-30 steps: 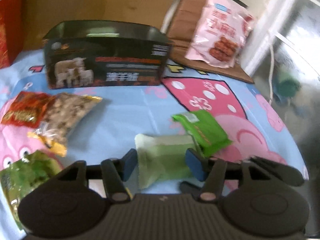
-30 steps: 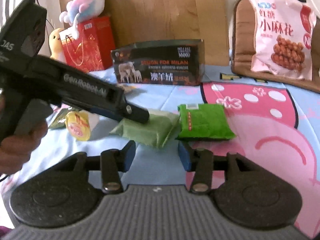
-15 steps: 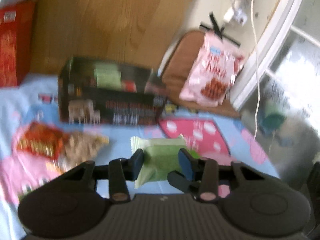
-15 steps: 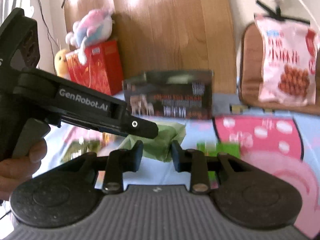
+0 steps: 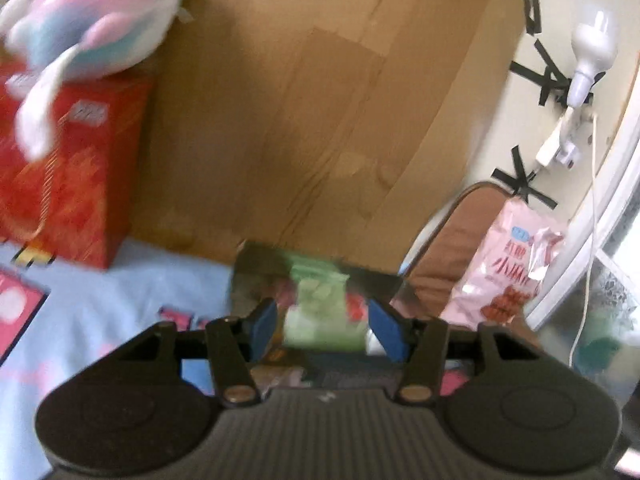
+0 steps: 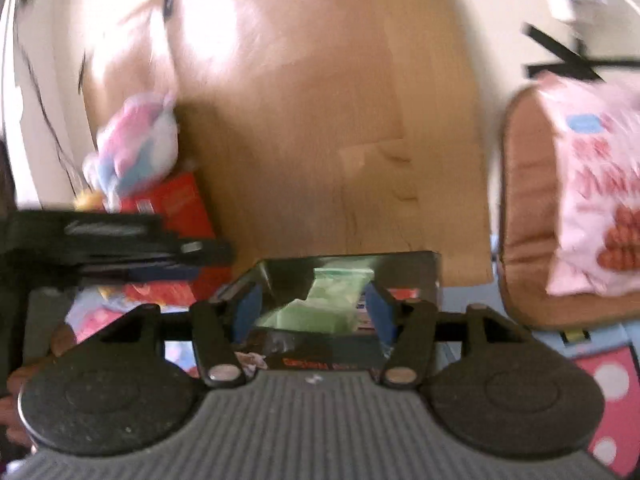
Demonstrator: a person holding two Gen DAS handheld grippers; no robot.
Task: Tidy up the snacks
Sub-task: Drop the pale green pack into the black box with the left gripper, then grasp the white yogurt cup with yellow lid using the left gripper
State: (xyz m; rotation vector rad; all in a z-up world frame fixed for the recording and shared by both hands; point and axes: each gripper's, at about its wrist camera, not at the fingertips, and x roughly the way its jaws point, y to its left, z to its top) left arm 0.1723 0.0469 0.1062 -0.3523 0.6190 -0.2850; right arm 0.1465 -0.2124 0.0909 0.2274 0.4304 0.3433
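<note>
Blue cartoon tablecloth (image 5: 120,292); dark box (image 6: 404,268) holding pale green, crinkled packet (image 6: 320,308), long axis upright; left gripper (image 5: 324,326) and right gripper (image 6: 312,312) spread wide, grasping nothing.

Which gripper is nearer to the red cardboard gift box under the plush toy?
Left. The left gripper hangs just before the red cardboard gift box; the right gripper is farther right.

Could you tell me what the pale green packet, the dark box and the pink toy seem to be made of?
Pale green packet: probably thin plastic film with a matte look; a crimped top edge shows, though blur hides detail. Dark box: likely printed cardboard, slightly glossy, judging by thin straight walls and printed lettering. Pink toy: soft plush fabric, going by its fuzzy, rounded outline.
</note>
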